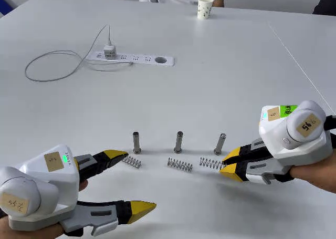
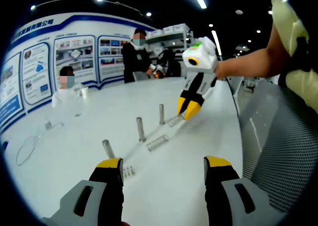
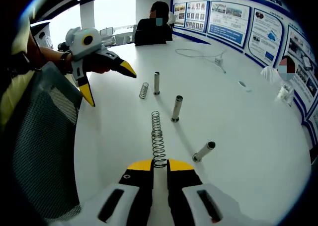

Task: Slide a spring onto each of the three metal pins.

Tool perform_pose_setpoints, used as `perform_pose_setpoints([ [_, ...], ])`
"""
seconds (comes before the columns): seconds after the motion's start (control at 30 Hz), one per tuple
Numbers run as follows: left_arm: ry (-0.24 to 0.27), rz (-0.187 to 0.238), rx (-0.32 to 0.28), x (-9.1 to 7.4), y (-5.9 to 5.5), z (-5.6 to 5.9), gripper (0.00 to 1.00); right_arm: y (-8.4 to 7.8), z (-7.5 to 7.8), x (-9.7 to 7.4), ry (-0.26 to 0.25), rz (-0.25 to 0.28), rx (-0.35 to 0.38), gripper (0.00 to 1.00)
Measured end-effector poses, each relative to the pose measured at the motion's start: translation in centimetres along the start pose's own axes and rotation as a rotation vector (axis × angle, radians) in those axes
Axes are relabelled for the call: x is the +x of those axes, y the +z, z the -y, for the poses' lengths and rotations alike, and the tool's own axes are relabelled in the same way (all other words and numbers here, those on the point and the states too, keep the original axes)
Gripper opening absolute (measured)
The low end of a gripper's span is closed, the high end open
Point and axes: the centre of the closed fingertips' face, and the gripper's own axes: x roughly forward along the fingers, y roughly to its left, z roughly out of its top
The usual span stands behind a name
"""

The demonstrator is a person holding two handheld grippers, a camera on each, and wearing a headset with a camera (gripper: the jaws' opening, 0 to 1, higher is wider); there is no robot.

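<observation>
A wide white table (image 1: pixel 220 76) carries the work. The left gripper (image 1: pixel 140 178), grey-white with yellow-tipped black jaws, hovers in front and to the left of the middle pin (image 1: pixel 178 142), a short upright steel cylinder. Its jaws are spread wide and hold nothing. The right gripper (image 1: pixel 227 163), to the right of that pin, has its jaws pinching one end of the right spring (image 1: pixel 211 164), a small steel coil lying on the table. Far behind the middle pin lie a white power strip (image 1: pixel 131 59) and a paper cup (image 1: pixel 205 8). The left pin (image 1: pixel 136 143) stands upright; the right pin (image 1: pixel 220 144) leans. The middle spring (image 1: pixel 179 165) lies just in front of the middle pin, the left spring (image 1: pixel 132 162) further left. No spring sits on a pin yet, so all three remain to do.
</observation>
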Motion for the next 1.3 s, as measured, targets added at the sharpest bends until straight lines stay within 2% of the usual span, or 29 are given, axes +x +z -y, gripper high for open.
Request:
perform_pose_setpoints([
  [0.57, -0.086, 0.016, 0.042, 1.4, 1.3, 1.0, 0.54, 2.6, -2.4, -0.5, 0.064, 0.025, -0.06, 0.11],
  [0.97, -0.125, 0.028, 0.09, 2.2, 2.1, 1.8, 0.46, 3.7, -3.9, -0.4, 0.106, 0.023, -0.106, 0.11],
  [1.3, -0.167, 0.031, 0.125, 2.9, 2.6, 3.0, 0.38, 4.5, -4.7, 0.0, 0.132, 0.016, -0.142, 0.11],
])
